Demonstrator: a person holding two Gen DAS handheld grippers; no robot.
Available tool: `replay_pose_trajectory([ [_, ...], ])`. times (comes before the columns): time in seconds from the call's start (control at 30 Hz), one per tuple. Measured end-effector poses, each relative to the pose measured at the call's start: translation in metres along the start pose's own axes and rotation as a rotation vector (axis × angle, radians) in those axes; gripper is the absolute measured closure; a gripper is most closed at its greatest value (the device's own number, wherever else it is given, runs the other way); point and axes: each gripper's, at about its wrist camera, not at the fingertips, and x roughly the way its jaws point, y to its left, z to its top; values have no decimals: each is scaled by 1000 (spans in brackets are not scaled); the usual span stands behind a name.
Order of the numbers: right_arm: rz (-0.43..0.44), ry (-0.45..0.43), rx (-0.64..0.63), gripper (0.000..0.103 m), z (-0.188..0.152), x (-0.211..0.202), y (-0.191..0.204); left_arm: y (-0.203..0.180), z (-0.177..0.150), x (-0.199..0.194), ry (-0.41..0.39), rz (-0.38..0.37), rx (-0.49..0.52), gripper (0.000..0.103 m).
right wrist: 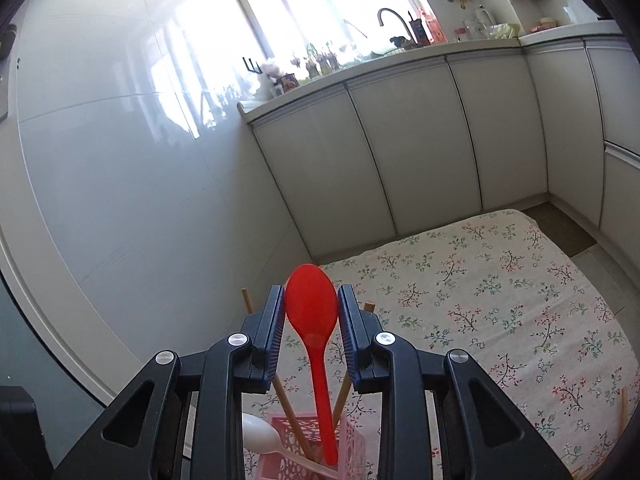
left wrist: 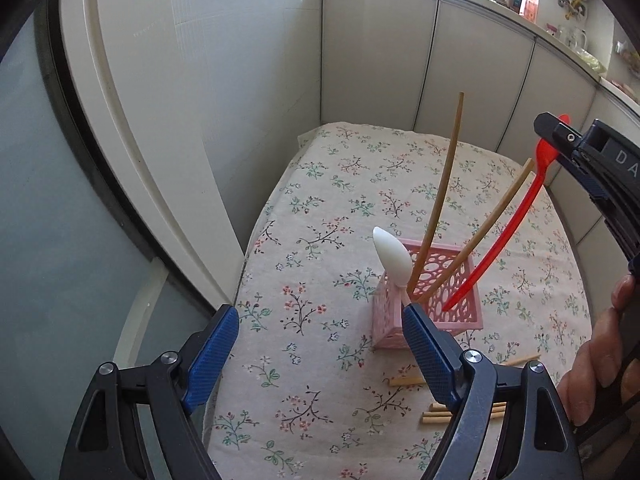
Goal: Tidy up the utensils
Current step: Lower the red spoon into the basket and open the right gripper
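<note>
Left gripper (left wrist: 320, 330) low with jaws spread wide, right gripper (right wrist: 311, 308) raised, jaws closed on something

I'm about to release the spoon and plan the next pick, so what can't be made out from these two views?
- Loose chopsticks, left wrist view: the left tool's finger covers their middles, so no count.
- Pink holder, right wrist view: bottom edge cuts it off; inside unseen.
- Red spoon: right tool pads flank its bowl; contact is unclear.
- Counter clutter: too small.
</note>
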Motion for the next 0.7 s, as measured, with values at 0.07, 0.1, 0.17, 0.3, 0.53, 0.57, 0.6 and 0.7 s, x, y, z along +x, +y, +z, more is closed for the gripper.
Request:
replay_pose_trajectory([
  [0.07, 7, 9, 1, 74, -2, 1, -1, -2, 0, 1, 1, 2, 5, 18],
  [0.1, 14, 12, 4, 74, -3, 1, -2, -2, 0, 1, 2, 3, 7, 18],
  [0.17, 27, 26, 5, 70, -1, 1, -2, -4, 0, 1, 1, 3, 13, 18],
  [0.3, 55, 31, 7, 52, 4, -13, -4, -5, 0, -1, -3, -4, 15, 18],
  [0.53, 27, 68, -24, 46, 14, -44, -13, -8, -2, -10, -11, -28, 12, 18],
  [0.57, 17, 74, -28, 46, 15, -50, -17, -9, -3, -11, -10, -34, 13, 18],
  [0.6, 5, 82, -30, 45, 16, -56, -21, -10, -4, -11, -8, -39, 15, 18],
  [0.7, -35, 129, -11, 42, 16, -69, -40, -16, -8, -13, -5, -39, 34, 18],
])
